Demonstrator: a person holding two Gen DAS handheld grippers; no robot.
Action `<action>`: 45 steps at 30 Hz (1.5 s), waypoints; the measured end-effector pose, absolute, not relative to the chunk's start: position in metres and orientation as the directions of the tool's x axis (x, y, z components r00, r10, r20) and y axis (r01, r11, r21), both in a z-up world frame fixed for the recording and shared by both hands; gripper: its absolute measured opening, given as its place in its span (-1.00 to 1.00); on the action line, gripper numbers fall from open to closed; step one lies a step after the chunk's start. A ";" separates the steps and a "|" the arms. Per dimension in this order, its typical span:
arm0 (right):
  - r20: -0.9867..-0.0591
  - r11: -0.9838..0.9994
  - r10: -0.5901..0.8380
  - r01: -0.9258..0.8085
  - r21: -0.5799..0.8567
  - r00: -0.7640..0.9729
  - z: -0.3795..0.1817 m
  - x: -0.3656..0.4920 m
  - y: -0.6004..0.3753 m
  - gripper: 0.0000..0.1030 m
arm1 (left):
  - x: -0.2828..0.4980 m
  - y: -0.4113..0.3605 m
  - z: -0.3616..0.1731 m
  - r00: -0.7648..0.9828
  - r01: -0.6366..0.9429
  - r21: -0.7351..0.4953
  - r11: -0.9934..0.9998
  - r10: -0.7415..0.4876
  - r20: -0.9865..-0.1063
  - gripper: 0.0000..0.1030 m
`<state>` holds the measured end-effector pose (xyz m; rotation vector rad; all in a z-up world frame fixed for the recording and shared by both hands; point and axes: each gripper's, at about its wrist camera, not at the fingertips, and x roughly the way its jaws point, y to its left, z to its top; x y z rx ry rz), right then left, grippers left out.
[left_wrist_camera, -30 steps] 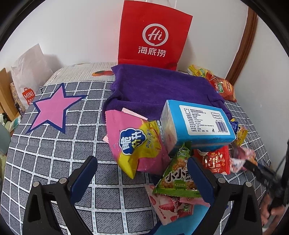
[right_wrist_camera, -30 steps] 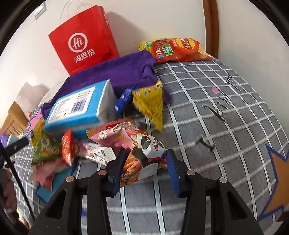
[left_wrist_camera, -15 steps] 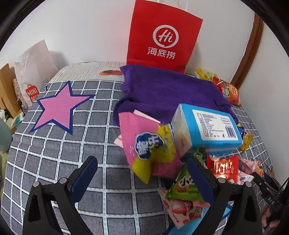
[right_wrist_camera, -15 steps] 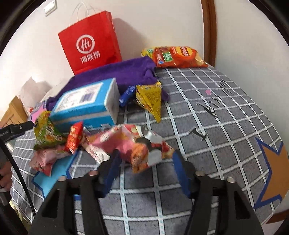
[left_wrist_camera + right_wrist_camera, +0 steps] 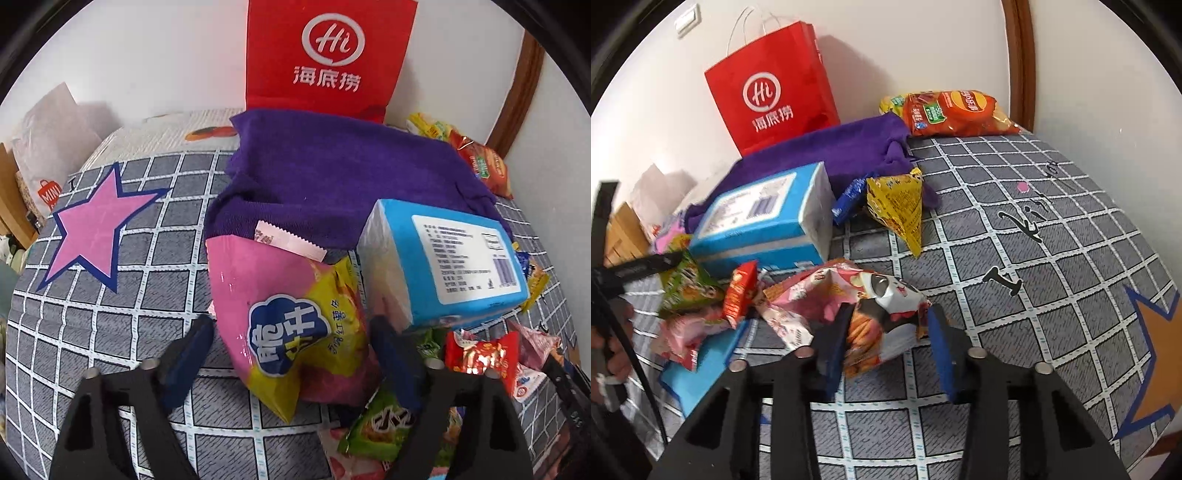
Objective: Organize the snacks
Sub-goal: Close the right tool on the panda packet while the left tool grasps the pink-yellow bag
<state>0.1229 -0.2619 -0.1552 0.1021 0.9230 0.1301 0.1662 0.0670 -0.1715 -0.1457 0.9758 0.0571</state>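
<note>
While light and crinkly, pinch panda snack bag (image 5: pixel 886 314) by its edge; right claw (image 5: pixel 886 325) spread around it, left claw (image 5: pixel 291 350) spread.

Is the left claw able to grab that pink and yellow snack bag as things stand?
Probably yes. The left claw is open, its two fingers either side of the pink and yellow snack bag, which lies on top of the pile. The blue box crowds the right finger slightly.
</note>
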 end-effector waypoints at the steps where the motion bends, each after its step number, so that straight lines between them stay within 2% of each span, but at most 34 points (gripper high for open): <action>1: -0.788 0.986 0.161 -0.066 0.151 0.594 -0.154 0.123 -0.262 -0.35 | 0.167 0.067 -0.171 0.559 -0.110 -0.110 0.988 -0.030 -0.828 0.33; 2: -0.789 0.987 0.156 -0.062 0.149 0.594 -0.152 0.124 -0.263 -0.35 | 0.167 0.068 -0.171 0.559 -0.106 -0.119 0.987 -0.040 -0.828 0.28; 4: -0.791 0.990 0.140 -0.065 0.126 0.596 -0.151 0.125 -0.261 -0.35 | 0.167 0.066 -0.169 0.557 -0.098 -0.107 0.989 -0.034 -0.830 0.00; 7: -0.795 0.991 0.133 -0.075 0.111 0.592 -0.152 0.125 -0.258 -0.36 | 0.163 0.067 -0.165 0.561 -0.098 -0.094 0.991 -0.023 -0.827 -0.07; 16: -0.777 0.992 0.126 -0.075 0.101 0.617 -0.134 0.114 -0.254 -0.44 | 0.140 0.085 -0.134 0.606 -0.099 -0.144 0.984 -0.055 -0.793 -0.07; 30: -0.698 0.997 0.077 -0.064 0.045 0.712 -0.061 0.106 -0.236 -0.45 | 0.119 0.101 -0.069 0.694 -0.095 -0.150 0.984 -0.043 -0.719 -0.07; 33: -0.683 0.997 0.079 -0.061 0.051 0.726 -0.047 0.120 -0.231 -0.52 | 0.125 0.101 -0.059 0.702 -0.091 -0.142 0.986 -0.037 -0.711 -0.07; 36: -0.668 0.994 0.112 -0.083 0.076 0.735 -0.038 0.138 -0.224 -0.73 | 0.136 0.099 -0.050 0.709 -0.084 -0.128 0.988 -0.031 -0.705 -0.07; 40: -0.669 0.986 0.163 -0.129 0.101 0.725 -0.039 0.164 -0.212 -0.81 | 0.155 0.095 -0.044 0.708 -0.070 -0.125 0.990 -0.039 -0.705 -0.07; 44: -0.700 0.984 0.174 -0.141 0.106 0.692 -0.047 0.180 -0.211 -0.78 | 0.170 0.091 -0.043 0.705 -0.063 -0.120 0.991 -0.041 -0.708 -0.07; 45: -0.706 0.982 0.189 -0.149 0.118 0.682 -0.050 0.180 -0.214 -0.62 | 0.173 0.091 -0.044 0.703 -0.062 -0.125 0.990 -0.046 -0.709 -0.07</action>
